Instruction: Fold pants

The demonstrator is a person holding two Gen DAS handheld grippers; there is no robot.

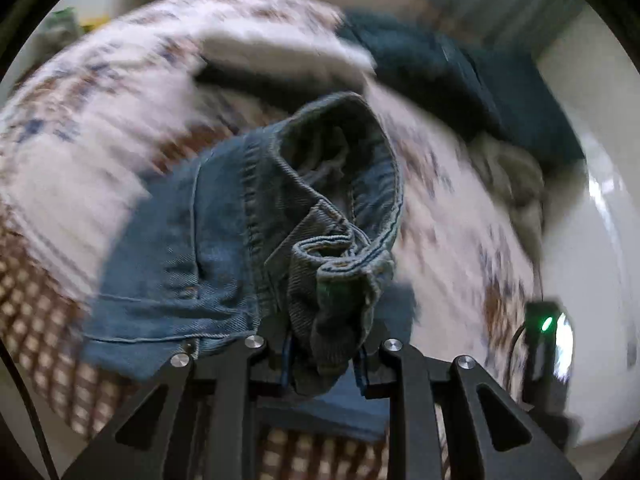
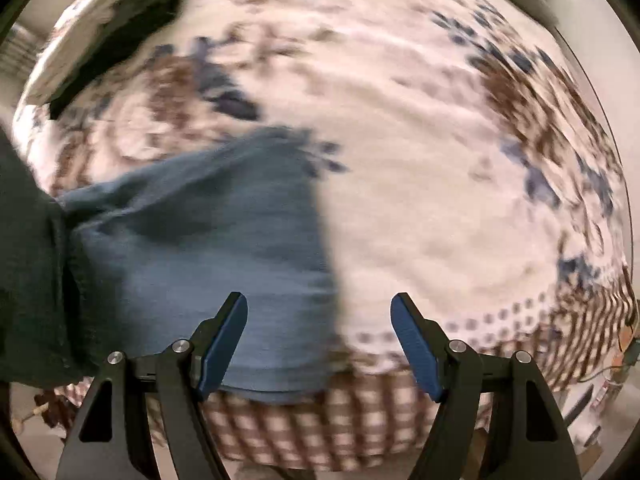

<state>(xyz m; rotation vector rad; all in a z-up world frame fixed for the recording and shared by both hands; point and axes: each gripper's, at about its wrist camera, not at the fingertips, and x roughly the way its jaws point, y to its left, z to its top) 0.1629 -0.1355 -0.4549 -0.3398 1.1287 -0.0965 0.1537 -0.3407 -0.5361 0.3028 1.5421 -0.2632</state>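
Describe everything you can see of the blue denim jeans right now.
The blue denim jeans are faded, mid-blue cotton twill with stitched seams. In the left wrist view a bunched, hemmed opening gapes upward, and the left gripper is shut on a wad of it. The rest trails onto the floral patterned bedspread. In the right wrist view a flat, smooth panel lies on the bedspread near its checked border, beneath the open right gripper, which is not touching it.

No text, label, brand or number could be read in either view — motion blur smeared most surfaces, and the jeans [image 1: 224, 240] and the patterned bedspread [image 2: 420, 184] carried only stitching and print, no lettering.
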